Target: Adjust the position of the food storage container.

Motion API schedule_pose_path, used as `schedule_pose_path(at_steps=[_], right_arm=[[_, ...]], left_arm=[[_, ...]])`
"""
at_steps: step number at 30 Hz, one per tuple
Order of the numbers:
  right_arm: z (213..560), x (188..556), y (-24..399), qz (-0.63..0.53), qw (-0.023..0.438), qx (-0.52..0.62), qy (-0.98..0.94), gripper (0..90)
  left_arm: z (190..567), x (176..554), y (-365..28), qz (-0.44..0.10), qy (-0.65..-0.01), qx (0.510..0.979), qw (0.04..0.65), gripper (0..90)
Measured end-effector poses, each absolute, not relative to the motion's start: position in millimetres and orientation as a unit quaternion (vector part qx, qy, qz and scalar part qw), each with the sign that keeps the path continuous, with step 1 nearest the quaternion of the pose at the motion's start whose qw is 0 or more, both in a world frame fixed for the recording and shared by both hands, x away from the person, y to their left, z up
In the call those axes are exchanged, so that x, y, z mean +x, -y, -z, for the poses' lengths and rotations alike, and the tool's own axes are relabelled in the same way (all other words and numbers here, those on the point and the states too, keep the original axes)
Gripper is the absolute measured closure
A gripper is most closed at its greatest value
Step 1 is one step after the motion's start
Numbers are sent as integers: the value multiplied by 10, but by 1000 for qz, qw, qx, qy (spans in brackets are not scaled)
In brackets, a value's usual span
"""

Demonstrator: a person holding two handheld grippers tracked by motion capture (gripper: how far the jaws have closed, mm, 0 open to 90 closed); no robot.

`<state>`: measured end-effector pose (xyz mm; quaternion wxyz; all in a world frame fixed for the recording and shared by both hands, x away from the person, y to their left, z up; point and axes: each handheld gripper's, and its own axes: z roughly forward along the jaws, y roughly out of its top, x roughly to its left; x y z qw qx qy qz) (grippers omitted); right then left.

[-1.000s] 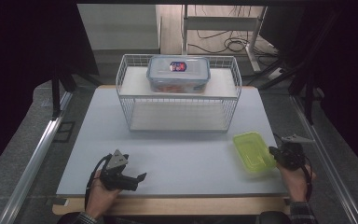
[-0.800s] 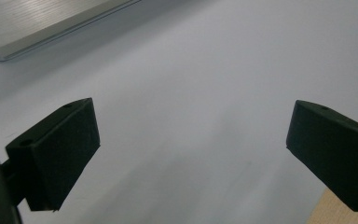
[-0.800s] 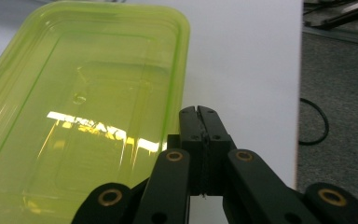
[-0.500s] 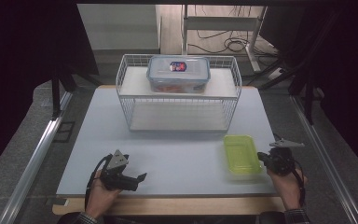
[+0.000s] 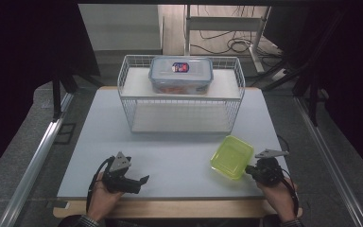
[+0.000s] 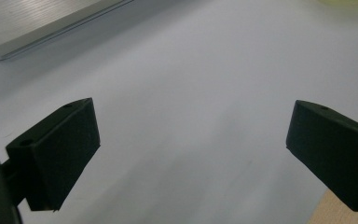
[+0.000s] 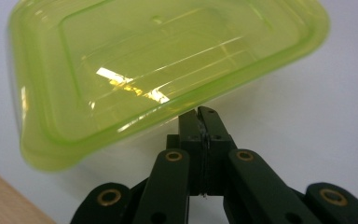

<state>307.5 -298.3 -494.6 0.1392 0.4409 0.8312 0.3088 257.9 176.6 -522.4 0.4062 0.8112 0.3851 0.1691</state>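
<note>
A translucent green plastic container is tilted over the white table at the front right, and it spreads across the right gripper view. My right gripper is shut on its near rim, the two jaws pressed together at the edge. At the front left my left gripper rests in a hand just above the table. Its jaws stand wide apart with only bare table between them.
A white wire basket stands at the back middle of the table. On its upper shelf sits a clear lidded food box. A metal rail runs along the left side. The wooden front edge is close to both hands.
My right gripper has carried the green container leftward from the table's right edge, and the container now tilts. The left gripper has stayed put.
</note>
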Motion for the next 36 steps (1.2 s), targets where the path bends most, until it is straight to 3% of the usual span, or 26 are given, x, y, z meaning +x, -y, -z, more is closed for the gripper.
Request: schedule_pose_path(at_steps=[8,11,19,23,29,36], right_arm=[[5013,3060,2684,-319,95,406,-851,891],[4983,3038,2631,-314,109,392,-858,892],[4915,3252,3177,-325,165,459,-810,894],[4890,3455,3251,-332,180,459,-804,893],[4940,3704,3202,-329,175,440,-817,892],[4938,3646,3144,-347,142,418,-827,893]], left_arm=[[5228,2578,-1752,-170,-383,814,403,26],[5223,2573,-1758,-171,-383,814,403,26],[5231,2582,-1741,-171,-381,815,402,28],[5239,2589,-1722,-170,-380,817,399,28],[5244,2593,-1711,-168,-380,818,397,29],[5242,2594,-1710,-164,-382,817,399,30]])
